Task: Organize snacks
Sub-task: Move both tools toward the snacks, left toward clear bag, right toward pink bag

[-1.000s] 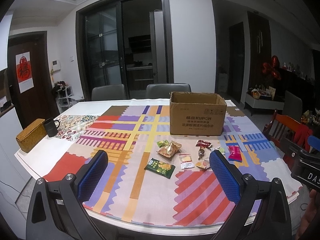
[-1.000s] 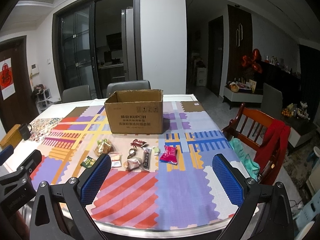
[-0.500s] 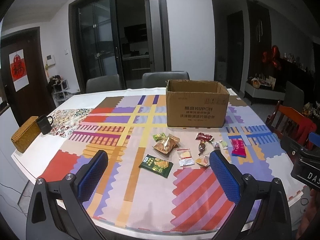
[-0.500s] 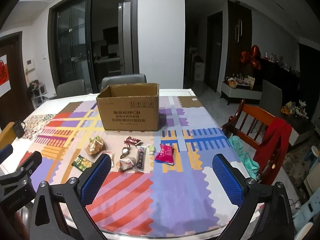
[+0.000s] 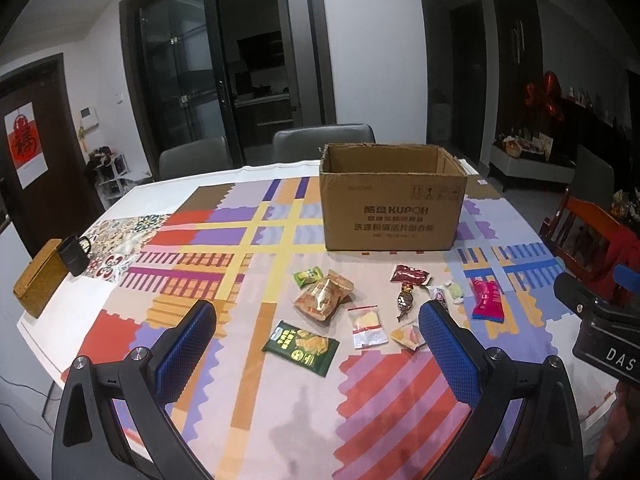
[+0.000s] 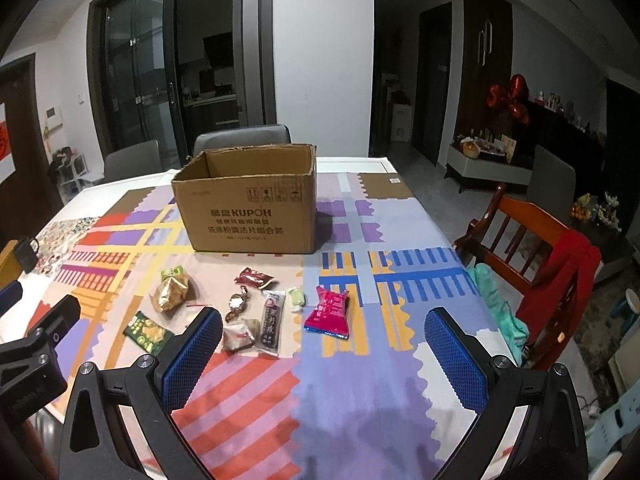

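An open cardboard box (image 5: 394, 208) (image 6: 250, 210) stands on the patterned tablecloth. In front of it lie several snack packets: a dark green cracker pack (image 5: 301, 347) (image 6: 148, 332), a brown crinkly bag (image 5: 323, 294) (image 6: 172, 290), a clear wafer packet (image 5: 366, 326), a dark red sachet (image 5: 410, 275) (image 6: 254, 278) and a pink pack (image 5: 486, 300) (image 6: 329, 311). My left gripper (image 5: 318, 354) hovers open above the near table, the green pack between its blue pads. My right gripper (image 6: 324, 356) is open too, just short of the pink pack.
A black mug (image 5: 74, 254) and a woven box (image 5: 38, 282) sit at the table's left edge. Grey chairs (image 5: 324, 142) stand behind the table. A wooden chair (image 6: 532, 264) draped with red cloth is at the right.
Both grippers have moved forward and lower over the table, so the snacks and the box look nearer. Both stay open and hold nothing.
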Tool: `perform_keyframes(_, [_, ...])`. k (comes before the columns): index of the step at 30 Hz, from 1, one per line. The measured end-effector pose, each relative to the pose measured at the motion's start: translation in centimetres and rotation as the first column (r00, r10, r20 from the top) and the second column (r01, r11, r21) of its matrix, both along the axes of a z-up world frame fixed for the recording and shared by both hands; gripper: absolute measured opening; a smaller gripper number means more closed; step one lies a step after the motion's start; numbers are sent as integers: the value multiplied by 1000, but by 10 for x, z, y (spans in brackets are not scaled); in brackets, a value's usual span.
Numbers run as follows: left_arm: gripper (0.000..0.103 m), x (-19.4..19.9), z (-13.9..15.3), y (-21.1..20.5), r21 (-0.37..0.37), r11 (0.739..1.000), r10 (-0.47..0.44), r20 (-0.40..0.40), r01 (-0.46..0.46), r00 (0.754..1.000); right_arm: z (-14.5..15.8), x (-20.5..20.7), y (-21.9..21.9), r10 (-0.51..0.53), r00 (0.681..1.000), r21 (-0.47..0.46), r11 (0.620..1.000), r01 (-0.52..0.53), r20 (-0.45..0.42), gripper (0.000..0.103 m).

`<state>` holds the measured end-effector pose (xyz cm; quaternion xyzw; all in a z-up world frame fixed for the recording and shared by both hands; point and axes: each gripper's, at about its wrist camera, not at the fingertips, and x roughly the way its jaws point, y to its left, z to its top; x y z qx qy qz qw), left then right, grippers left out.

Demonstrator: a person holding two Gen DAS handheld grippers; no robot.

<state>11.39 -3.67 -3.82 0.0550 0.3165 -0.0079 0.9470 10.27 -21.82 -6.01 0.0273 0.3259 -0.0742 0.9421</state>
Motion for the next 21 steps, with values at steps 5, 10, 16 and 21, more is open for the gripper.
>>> perform_keyframes(5, [103,27,-12,-8,-11,1000,-16,-37,16,999,-7,24,-9,-21,1000,1,1000,21,-23,102])
perform_keyframes(10, [103,52,-27,-18,-15,1000,-27,-64,26,998,-18,45,-14,-29,999,-2,1000,29,-43,102])
perform_keyframes(16, [103,71,-46,-26,-12,1000,-21,-109,20,994,-36,66,-19,-29,997,-11,1000,29,-76,102])
perform_keyframes(21, [103,81,-66,-30,-2,1000,-22,-146,22,989,-50,78,-25,-27,995,-17,1000,25,-95,102])
